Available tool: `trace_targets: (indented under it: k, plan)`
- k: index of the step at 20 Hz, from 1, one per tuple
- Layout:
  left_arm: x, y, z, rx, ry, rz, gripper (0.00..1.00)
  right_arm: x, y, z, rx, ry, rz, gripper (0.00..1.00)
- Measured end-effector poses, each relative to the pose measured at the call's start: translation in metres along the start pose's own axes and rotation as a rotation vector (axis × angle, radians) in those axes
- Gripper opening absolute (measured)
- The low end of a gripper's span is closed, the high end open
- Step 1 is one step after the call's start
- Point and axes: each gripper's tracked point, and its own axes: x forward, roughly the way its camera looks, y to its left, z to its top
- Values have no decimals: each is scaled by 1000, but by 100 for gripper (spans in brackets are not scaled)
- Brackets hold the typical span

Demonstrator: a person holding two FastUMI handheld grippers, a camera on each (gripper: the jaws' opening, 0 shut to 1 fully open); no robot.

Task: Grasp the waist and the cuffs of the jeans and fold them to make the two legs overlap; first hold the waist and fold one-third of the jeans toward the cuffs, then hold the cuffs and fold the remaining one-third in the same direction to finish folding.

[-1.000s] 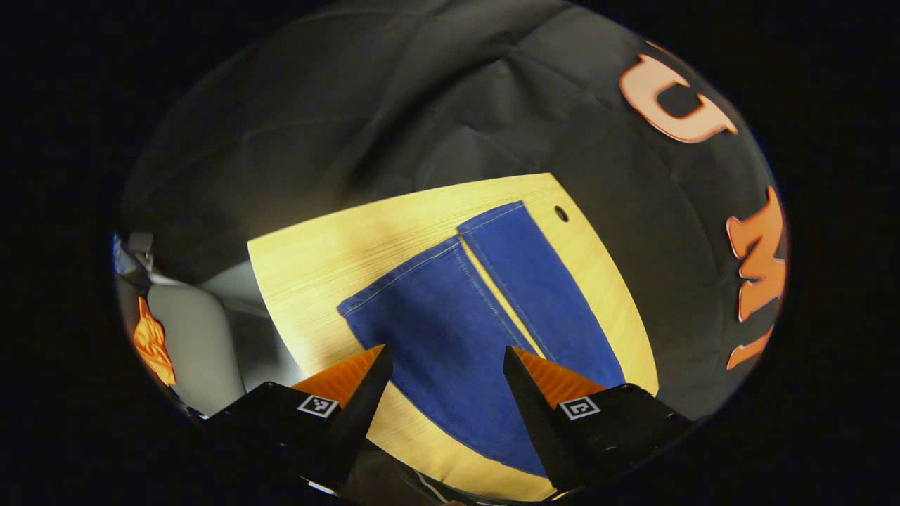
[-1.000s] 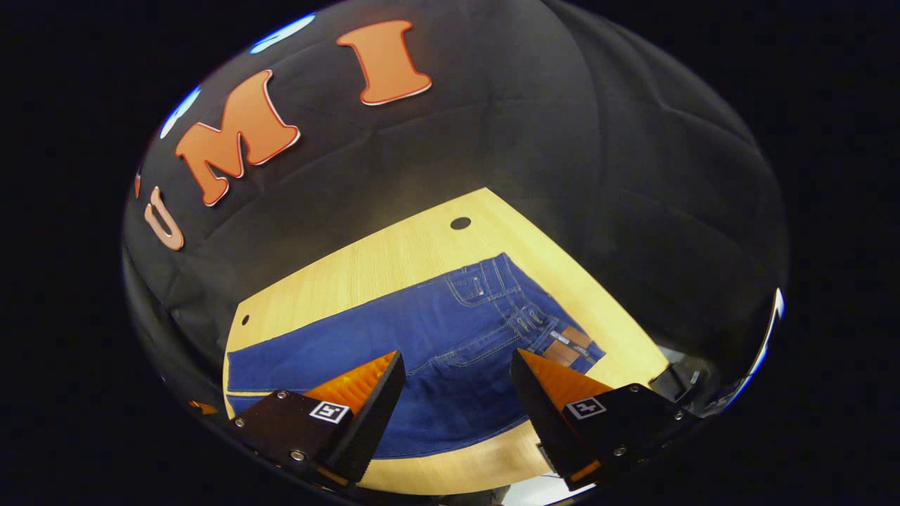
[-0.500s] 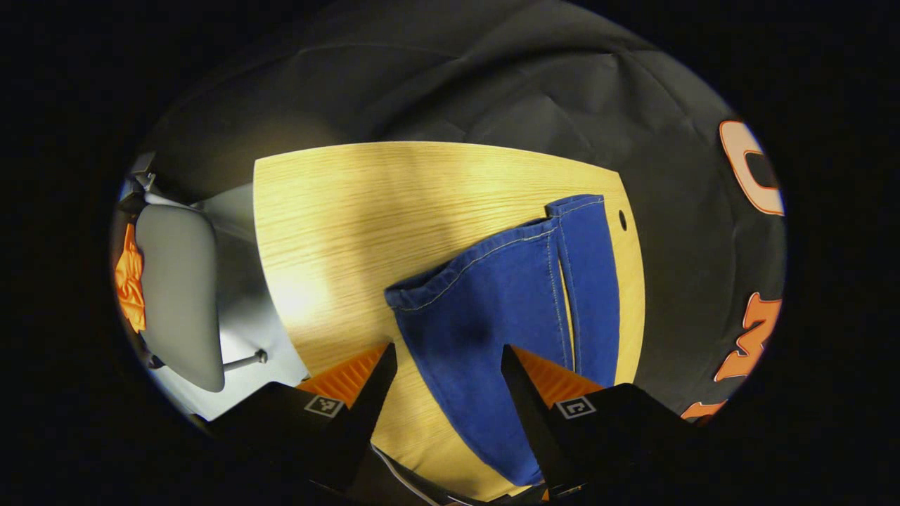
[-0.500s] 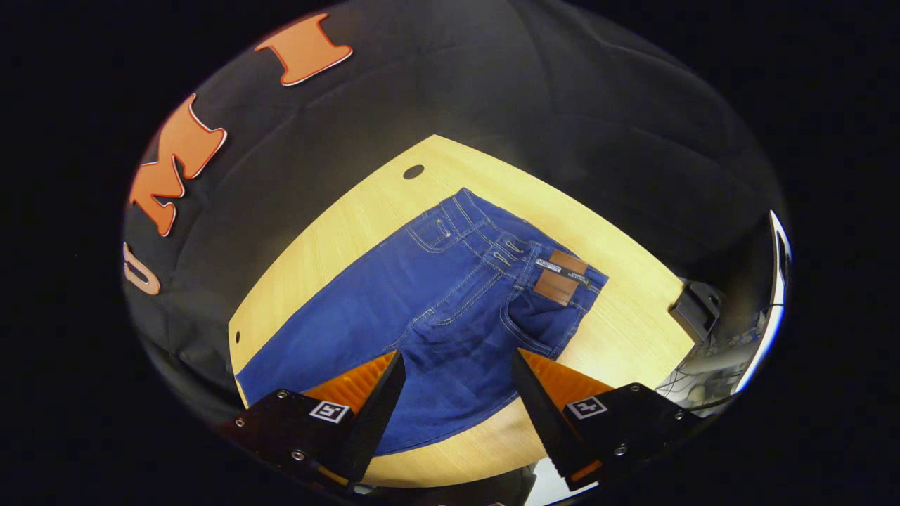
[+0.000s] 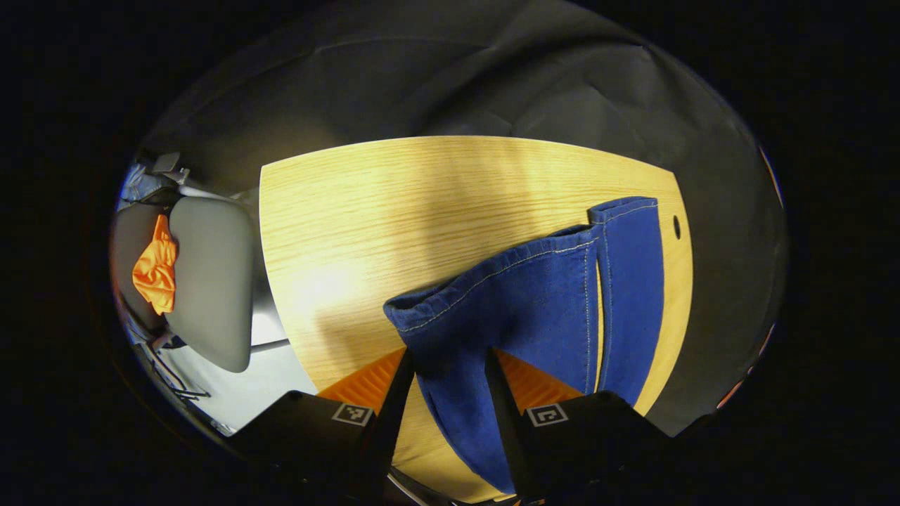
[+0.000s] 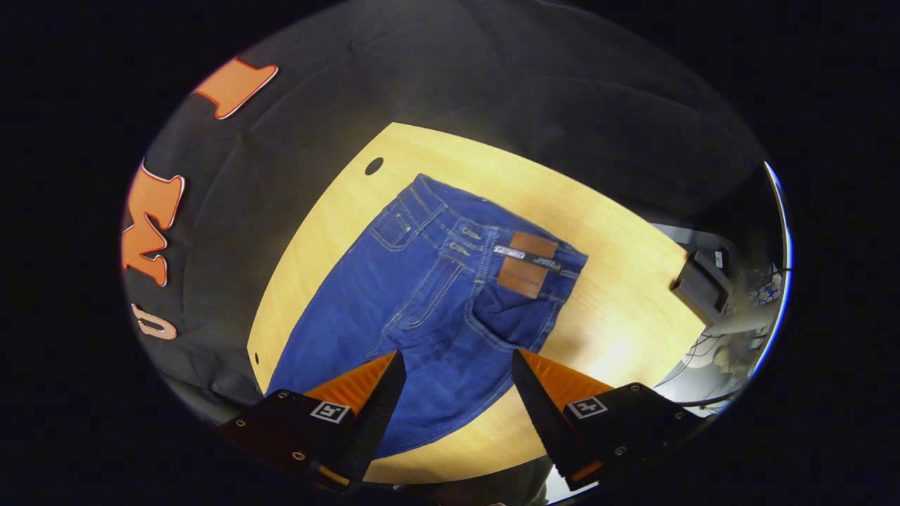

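jeans [image 6: 436,295] lie flat, legs side by side – nothing folded yet. left gripper [image 5: 443,383] jaws nearly closed around the near cuff [image 5: 450,309]; right gripper [image 6: 455,383] jaws apart, above the seat.

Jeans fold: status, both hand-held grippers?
Left hand-held gripper closing around near leg cuff, grip unconfirmed. Right hand-held gripper open above jeans seat, waist ungrasped. Table, nothing obstructing.
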Motion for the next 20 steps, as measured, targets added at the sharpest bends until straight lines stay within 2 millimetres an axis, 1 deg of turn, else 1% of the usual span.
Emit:
trace_targets:
  k: [2, 3, 4, 5, 6, 9, 10, 11, 12, 14, 15, 16, 17, 18, 19, 20]
  plan:
    - [2, -2, 2, 7, 22, 9, 41, 3, -8, 6, 29, 17, 15, 96]
    - [4, 1, 3, 8, 10, 13, 34, 5, -12, 7, 40, 27, 25, 96]
    - [-14, -10, 2, -15, 17, -17, 34, 6, -17, 8, 52, 36, 33, 96]
    - [6, -9, 6, -23, 6, -30, 19, 7, -24, 6, 70, 53, 35, 96]
    - [4, -11, 6, -18, 14, -49, 4, 8, -27, 8, 91, 55, 42, 96]
    - [3, -6, 4, -9, 1, -93, 4, 11, -39, 13, 161, 58, 82, 95]
    - [4, -6, 4, 3, 1, -99, 1, 18, -40, 14, 186, 58, 106, 95]
    - [2, -6, 4, 9, -1, -106, 1, 23, -42, 9, 211, 78, 121, 95]
    - [2, -10, 5, 24, -4, -122, 1, 32, -43, 11, 230, 83, 136, 95]
    - [2, -8, 5, 24, -9, -135, 1, 48, -55, 13, 255, 73, 123, 95]
    - [1, -8, 4, 13, -9, -139, 1, 55, -67, 17, 262, 47, 98, 95]
    - [0, -8, 5, 5, -13, -143, 1, 56, -66, 21, 287, 42, 128, 95]
    - [0, -7, 4, 0, -11, -146, 1, 59, -65, 23, 327, 38, 145, 91]
    - [0, -6, 4, 9, -13, -142, 1, 64, -62, 25, 362, 40, 157, 89]
    - [0, -7, 3, 21, -13, -138, 1, 66, -59, 26, 380, 48, 173, 83]
    - [0, -8, 4, 34, -15, -142, 1, 71, -58, 24, 372, 54, 165, 81]
